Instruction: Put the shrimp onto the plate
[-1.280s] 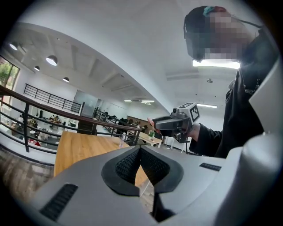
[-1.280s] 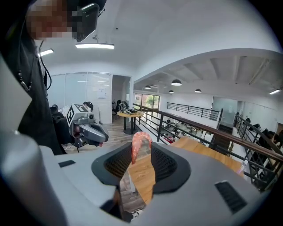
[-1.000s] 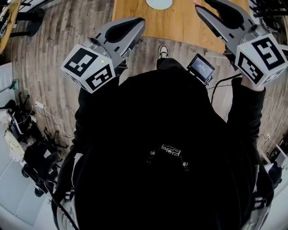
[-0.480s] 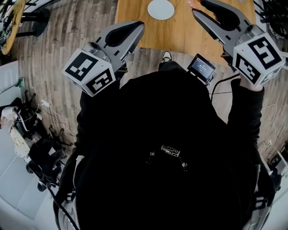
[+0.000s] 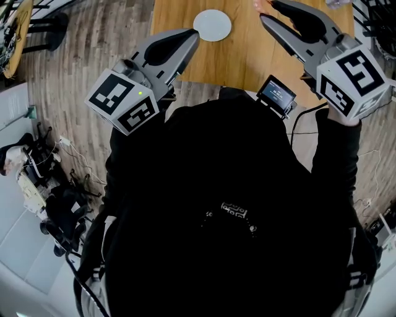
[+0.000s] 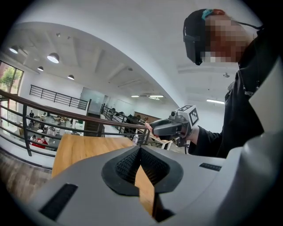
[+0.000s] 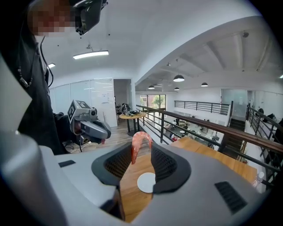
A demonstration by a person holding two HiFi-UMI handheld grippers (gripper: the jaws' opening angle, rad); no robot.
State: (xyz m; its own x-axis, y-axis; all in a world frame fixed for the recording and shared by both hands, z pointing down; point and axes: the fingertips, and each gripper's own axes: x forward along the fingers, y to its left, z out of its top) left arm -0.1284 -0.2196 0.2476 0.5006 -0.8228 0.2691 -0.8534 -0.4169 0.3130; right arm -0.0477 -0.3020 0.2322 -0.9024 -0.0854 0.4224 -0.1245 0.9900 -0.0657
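A pink curled shrimp is pinched between the pads of my right gripper, its arch sticking up above the jaws. In the head view my right gripper hangs over the wooden table, with the shrimp at its tip. A small round white plate lies on the table to the left of that tip, and shows below the jaws in the right gripper view. My left gripper is shut and empty, its tip near the plate's left side above the table's near edge.
A wooden plank floor surrounds the table. Cables and gear lie on the floor at the left. A small screen device hangs at the person's chest. A railing runs beyond the table.
Both grippers have moved forward toward the table. The plate and more of the tabletop have come into the head view. The right gripper still holds the shrimp.
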